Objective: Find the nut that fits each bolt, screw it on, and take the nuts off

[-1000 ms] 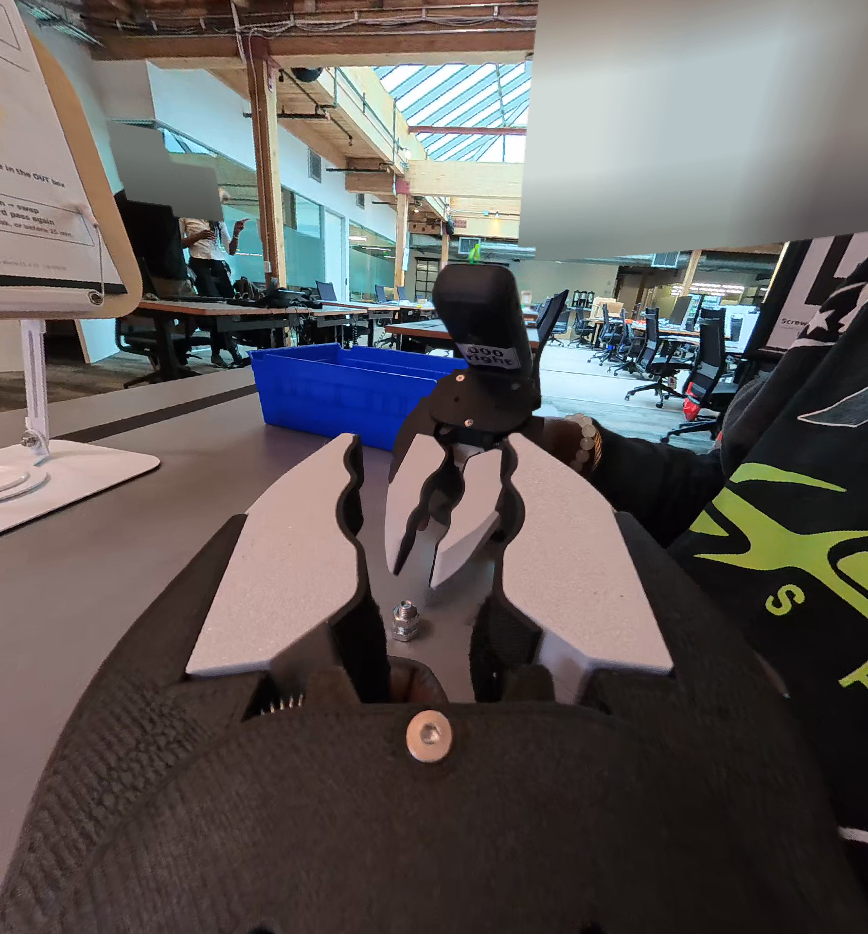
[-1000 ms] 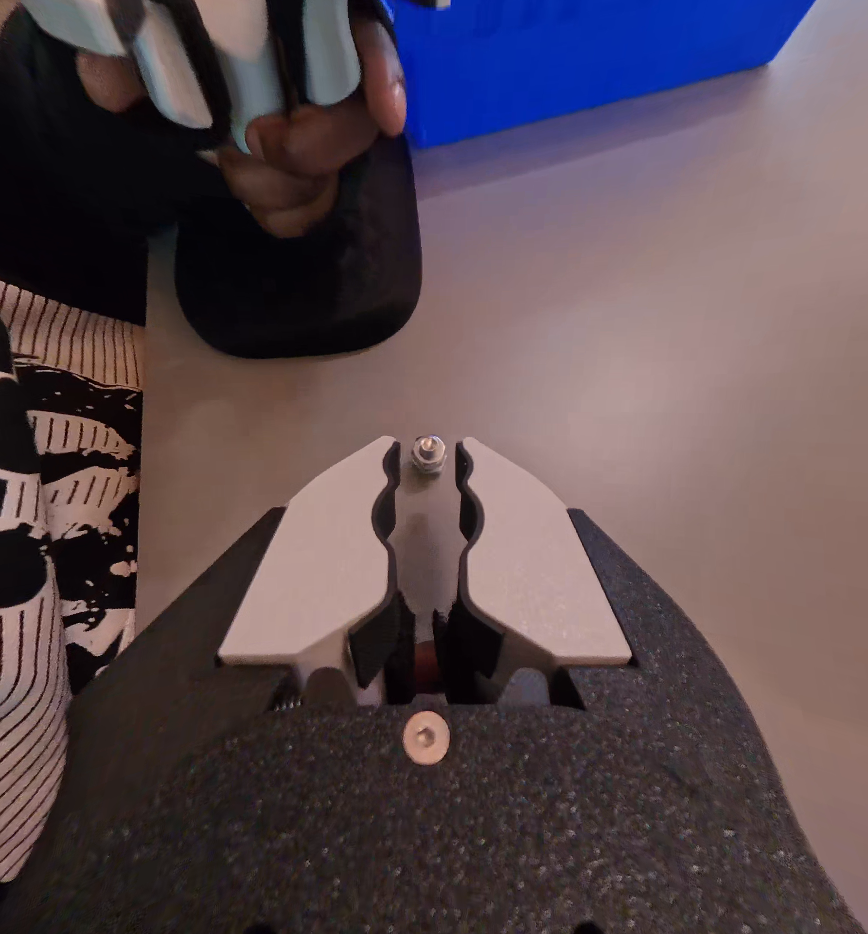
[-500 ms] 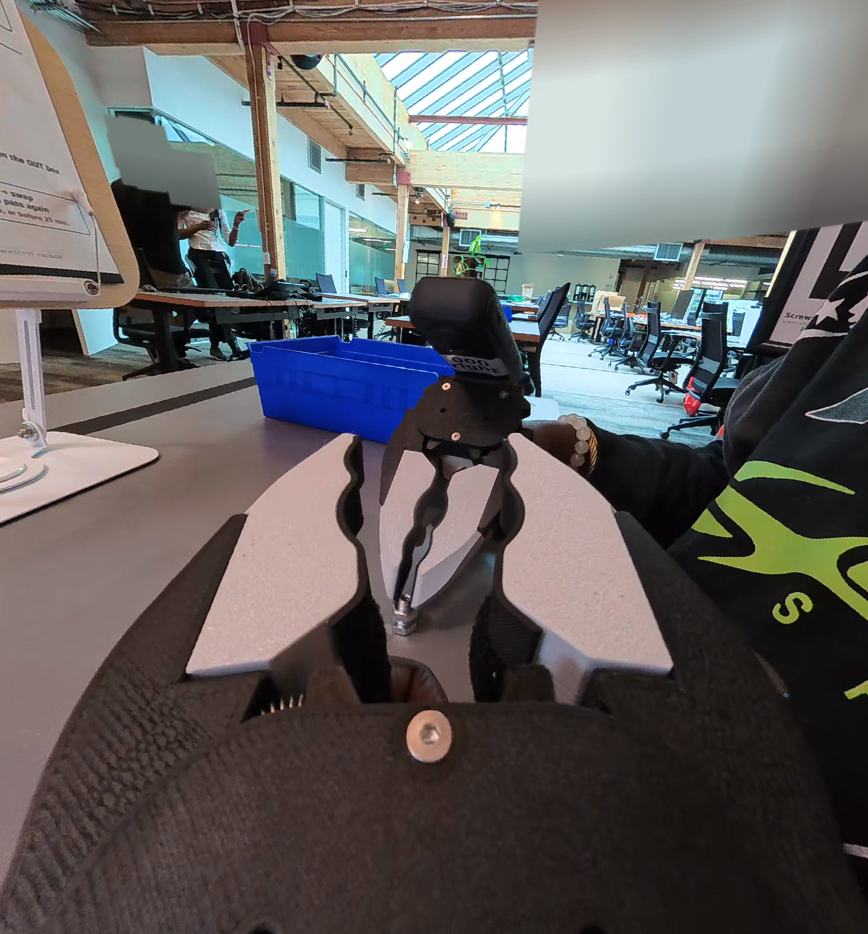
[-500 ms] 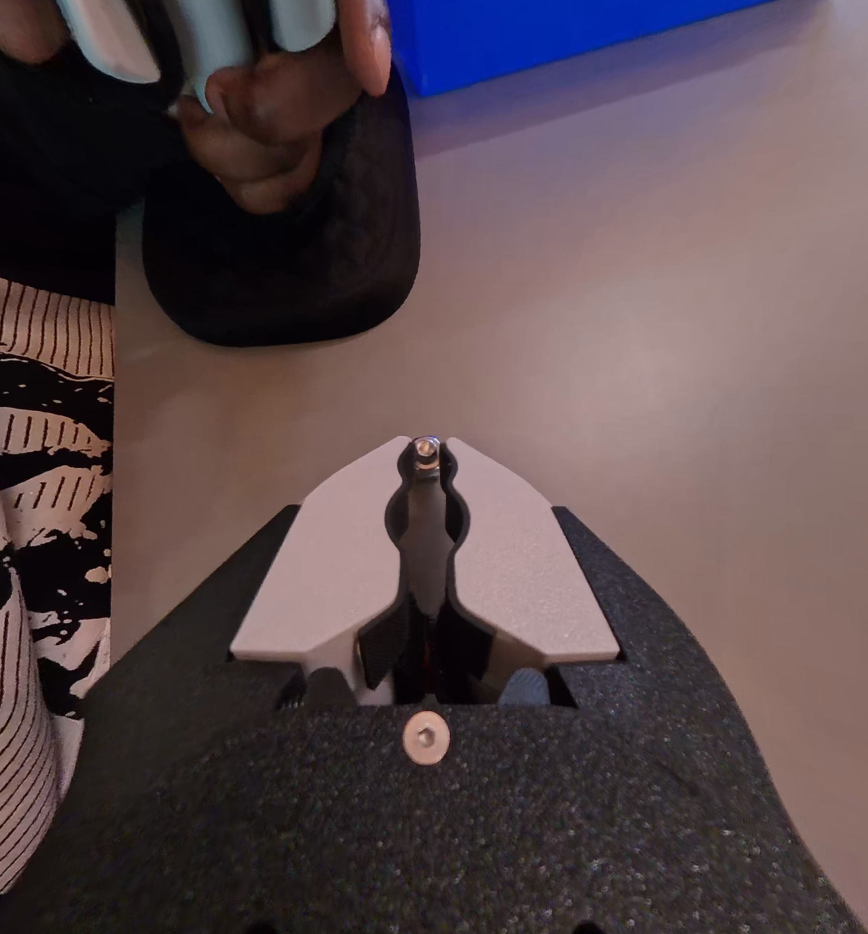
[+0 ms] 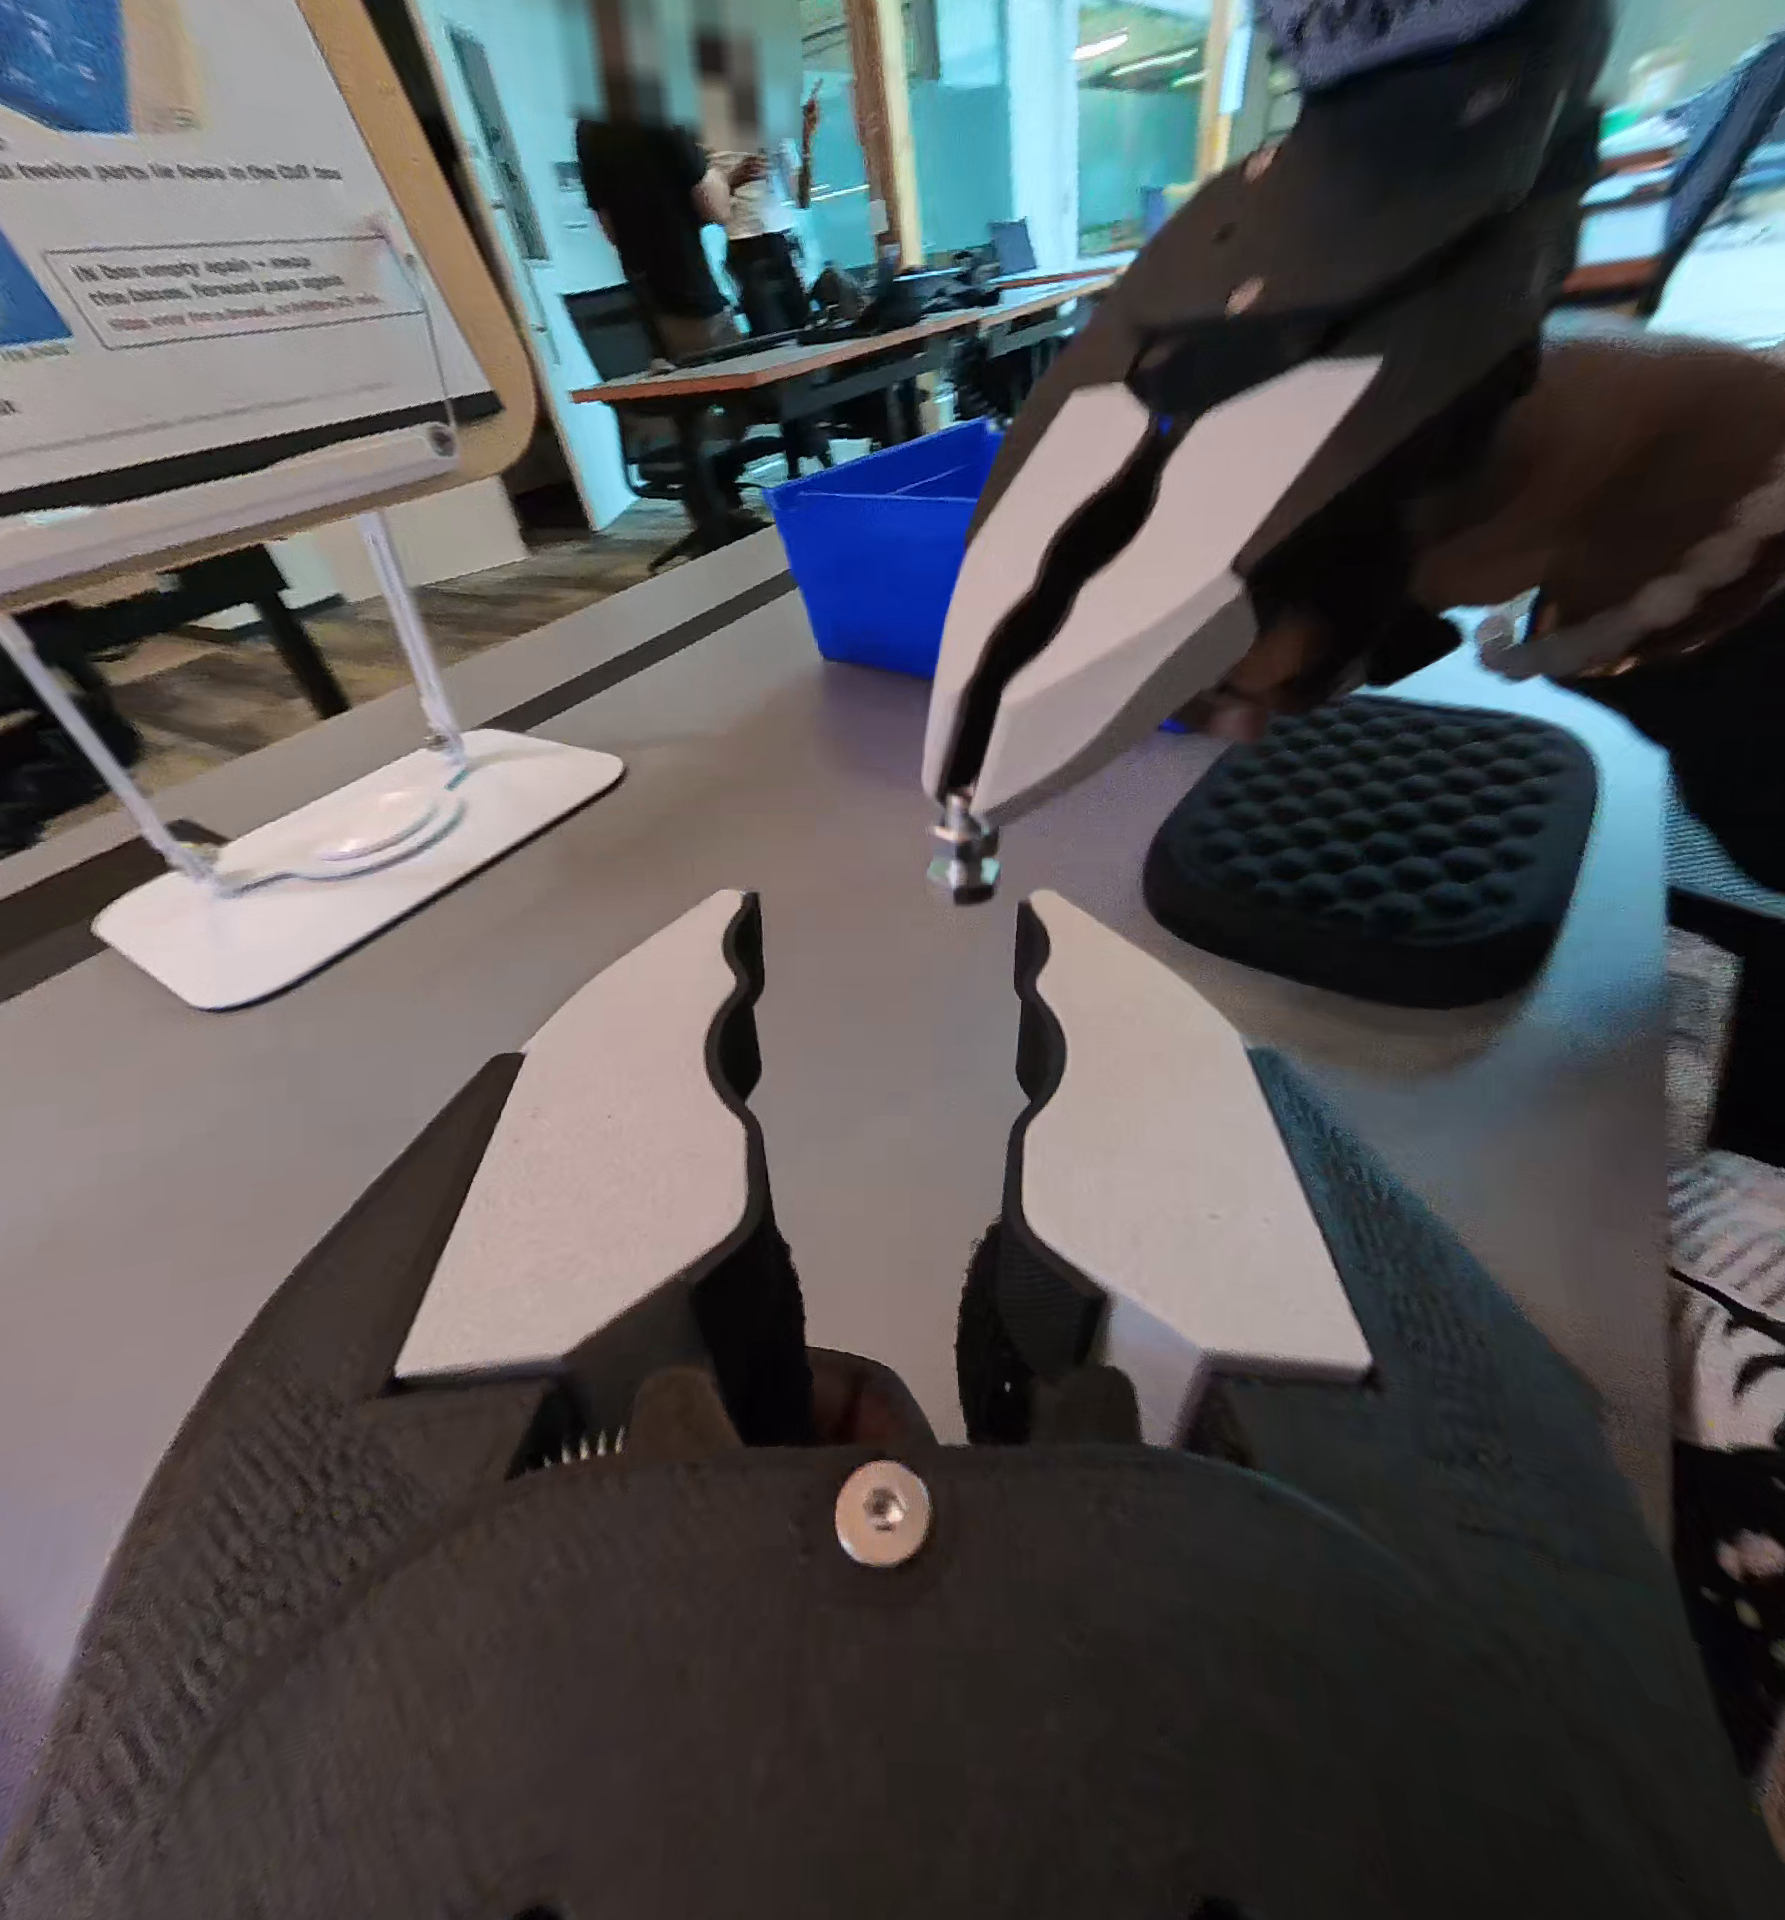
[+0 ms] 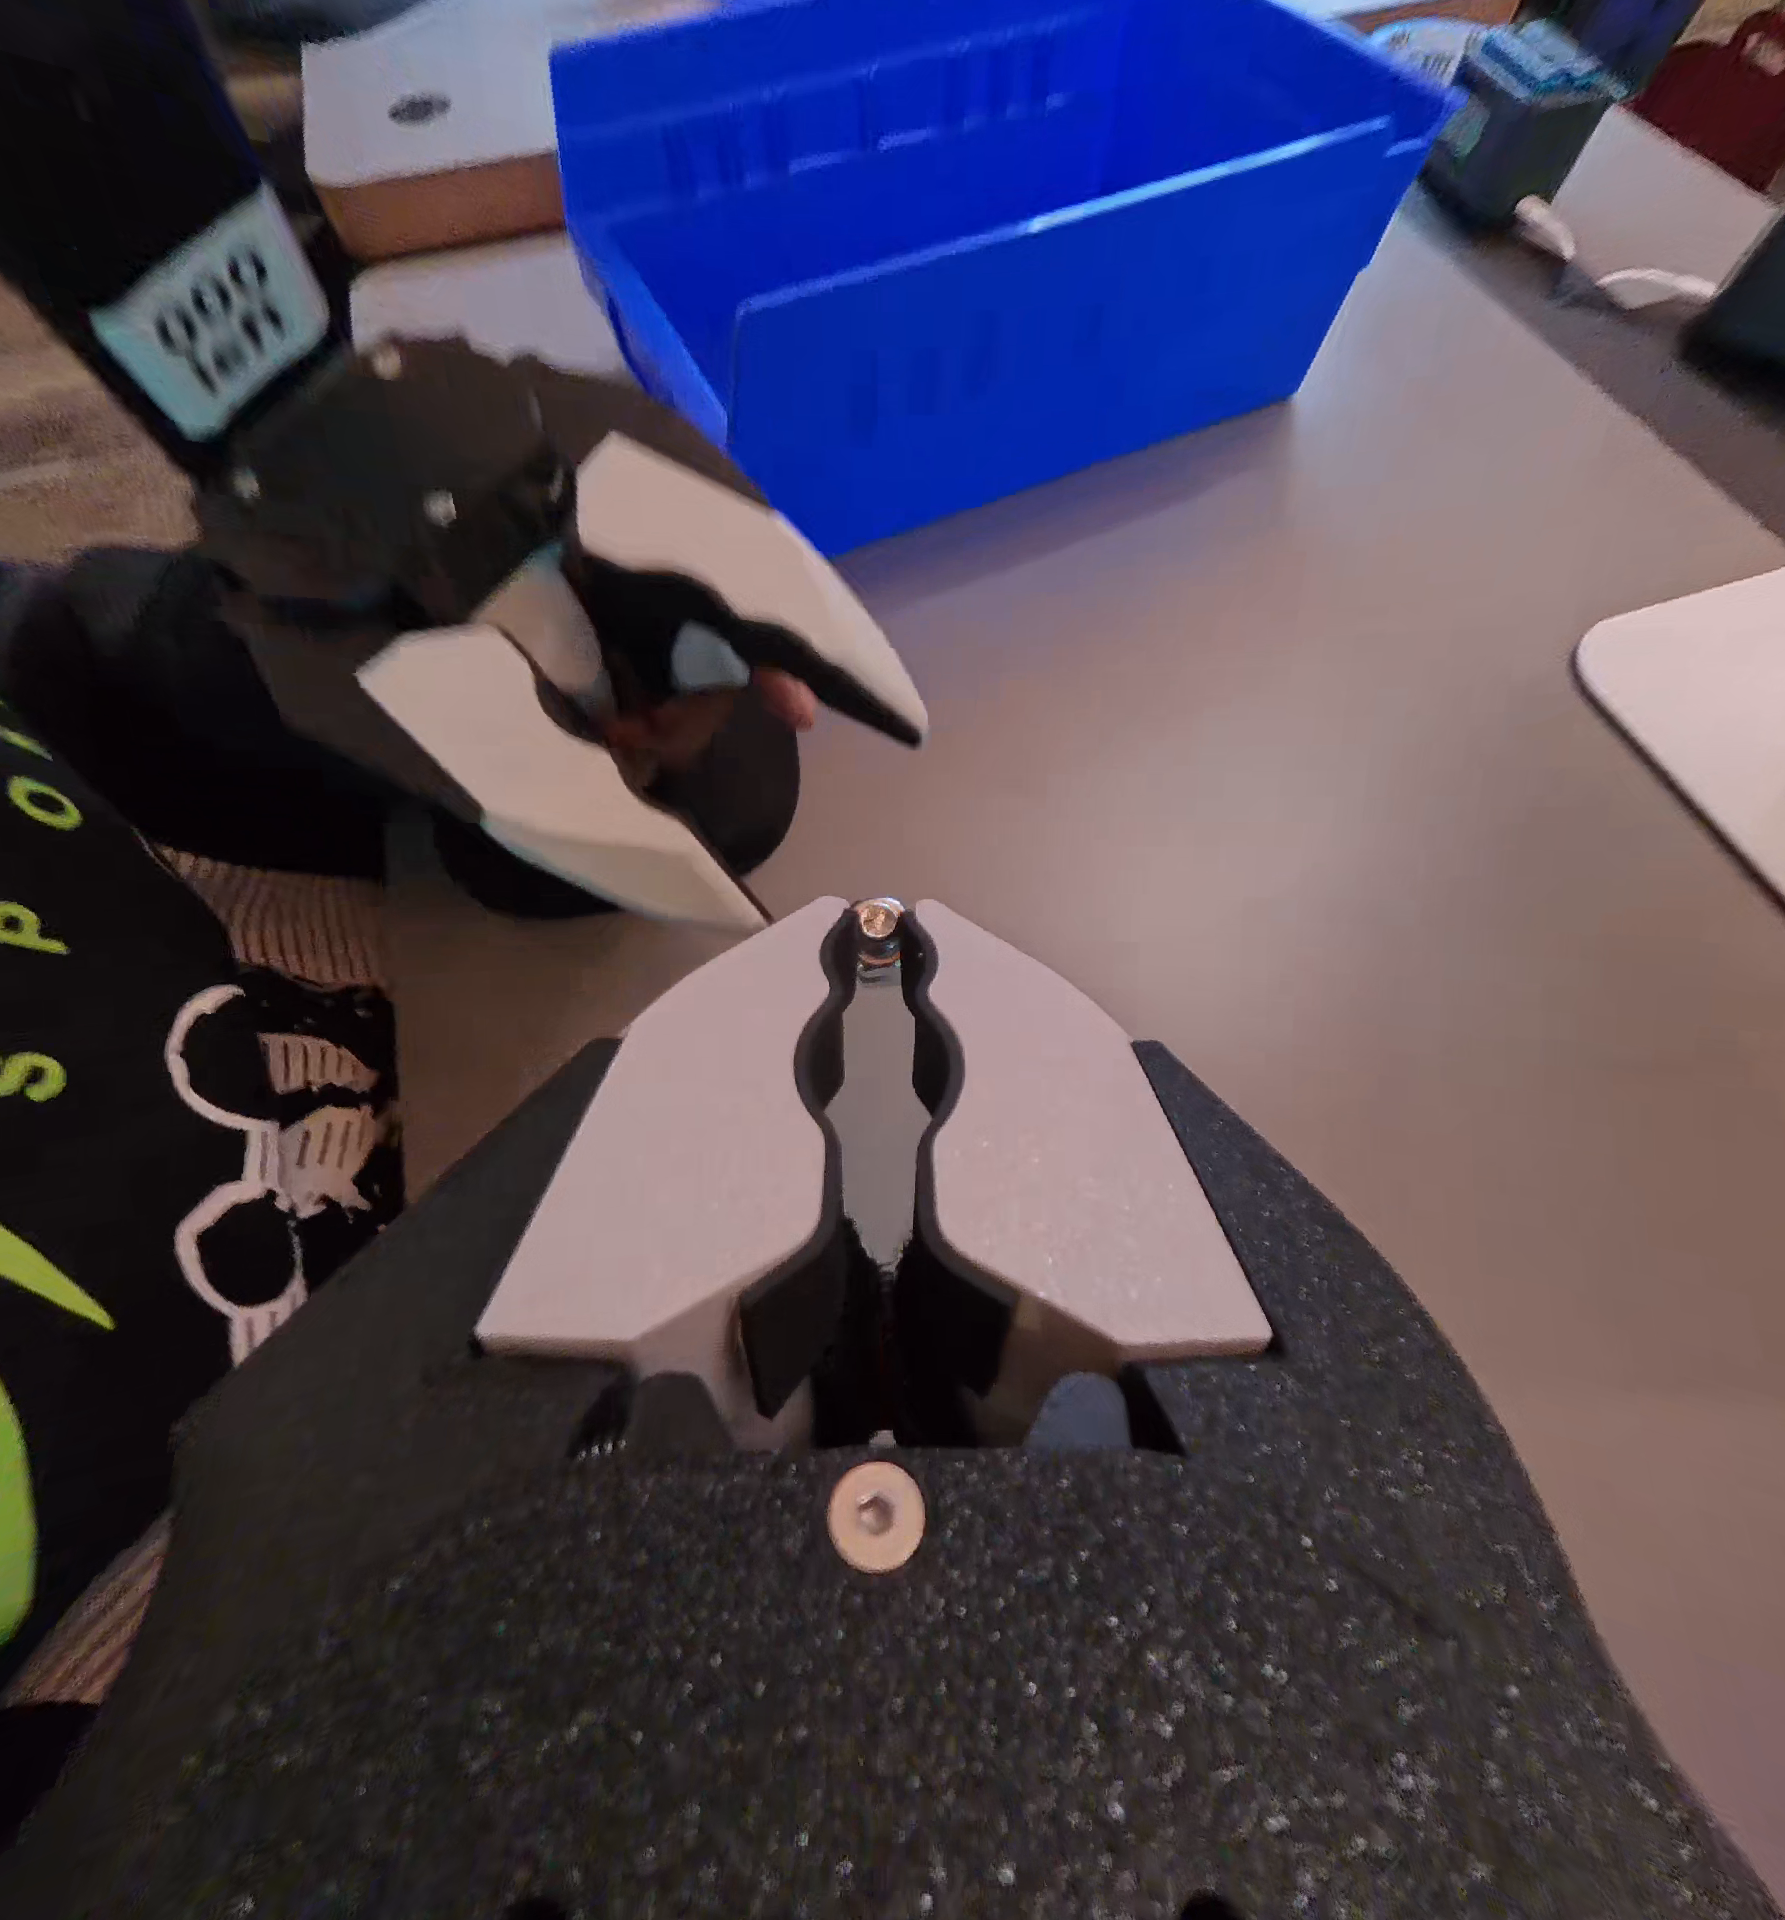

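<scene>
The right gripper (image 6: pixel 880 914) pinches the bolt (image 5: pixel 961 831) tight, so the spread left gripper (image 5: pixel 888 914) should gently close on the nut (image 5: pixel 964 871) and turn it slowly.

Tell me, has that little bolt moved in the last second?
Yes. The bolt stood on the table earlier; now the right gripper pinches it and it hangs above the table, lifted clear, with the blue bin behind.

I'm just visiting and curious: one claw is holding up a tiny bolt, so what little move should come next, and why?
Probably the open left gripper should ease forward and close on the nut. The right gripper is shut on the bolt at its tips, holding it clear of the grey table, with the nut hanging just beyond the left fingertips. Gripping the nut would let it be unscrewed.
</scene>
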`<state>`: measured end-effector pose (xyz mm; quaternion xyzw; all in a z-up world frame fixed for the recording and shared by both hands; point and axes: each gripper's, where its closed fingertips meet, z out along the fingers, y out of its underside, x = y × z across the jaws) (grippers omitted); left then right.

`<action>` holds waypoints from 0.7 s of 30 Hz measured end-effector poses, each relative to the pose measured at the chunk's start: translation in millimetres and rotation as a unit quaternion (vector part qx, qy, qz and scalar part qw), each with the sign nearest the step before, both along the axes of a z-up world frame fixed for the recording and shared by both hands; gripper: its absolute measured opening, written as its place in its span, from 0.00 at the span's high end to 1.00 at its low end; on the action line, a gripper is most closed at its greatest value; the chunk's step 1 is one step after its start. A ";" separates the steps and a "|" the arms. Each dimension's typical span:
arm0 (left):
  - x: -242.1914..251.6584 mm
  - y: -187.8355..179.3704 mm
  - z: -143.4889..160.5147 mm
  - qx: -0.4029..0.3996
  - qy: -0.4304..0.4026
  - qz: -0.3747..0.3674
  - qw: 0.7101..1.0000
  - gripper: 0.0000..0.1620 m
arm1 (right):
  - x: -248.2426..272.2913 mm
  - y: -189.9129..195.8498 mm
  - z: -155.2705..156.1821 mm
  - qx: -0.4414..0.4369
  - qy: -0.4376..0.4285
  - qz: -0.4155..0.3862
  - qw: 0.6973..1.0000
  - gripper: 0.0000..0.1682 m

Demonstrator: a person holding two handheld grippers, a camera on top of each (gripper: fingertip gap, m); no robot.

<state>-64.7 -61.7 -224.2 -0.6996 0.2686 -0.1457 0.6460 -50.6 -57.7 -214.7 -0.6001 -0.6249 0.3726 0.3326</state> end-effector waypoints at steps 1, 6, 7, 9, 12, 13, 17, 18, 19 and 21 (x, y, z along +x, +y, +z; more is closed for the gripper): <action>2.6 2.0 -1.3 0.002 0.011 0.010 1.000 0.72 | -0.4 -1.5 6.9 -0.004 0.009 -0.001 1.000 0.95; 14.2 2.0 1.1 0.018 0.016 0.002 1.000 0.75 | -2.6 -16.1 19.0 -0.005 0.021 0.027 0.999 0.95; 16.1 0.3 2.0 0.018 0.010 -0.007 1.000 0.76 | -3.0 -18.9 18.7 -0.001 0.021 0.036 0.999 0.95; 19.4 -2.8 1.7 0.016 0.006 -0.025 1.000 0.79 | -3.8 -23.9 18.3 0.001 0.023 0.051 0.998 0.95; 22.7 -5.4 0.9 0.016 0.007 -0.040 0.999 0.83 | -4.0 -26.3 16.9 0.004 0.018 0.060 0.998 0.95; 23.4 -5.5 0.2 0.014 0.008 -0.043 0.999 0.84 | -4.1 -26.8 16.7 0.004 0.017 0.062 0.998 0.95; 25.5 -6.1 -1.7 0.011 0.012 -0.050 0.999 0.86 | -5.7 -29.6 16.3 0.005 0.017 0.070 0.997 0.95; 25.5 -6.2 -1.9 0.011 0.012 -0.050 0.999 0.87 | -6.1 -29.5 16.2 0.005 0.017 0.071 0.997 0.95; 25.5 -6.2 -2.1 0.011 0.012 -0.050 0.999 0.88 | -6.5 -29.7 16.4 0.005 0.018 0.072 0.997 0.95; 25.8 -6.4 -2.3 0.010 0.011 -0.053 0.998 0.90 | -7.0 -30.1 16.8 0.004 0.020 0.074 0.997 0.95</action>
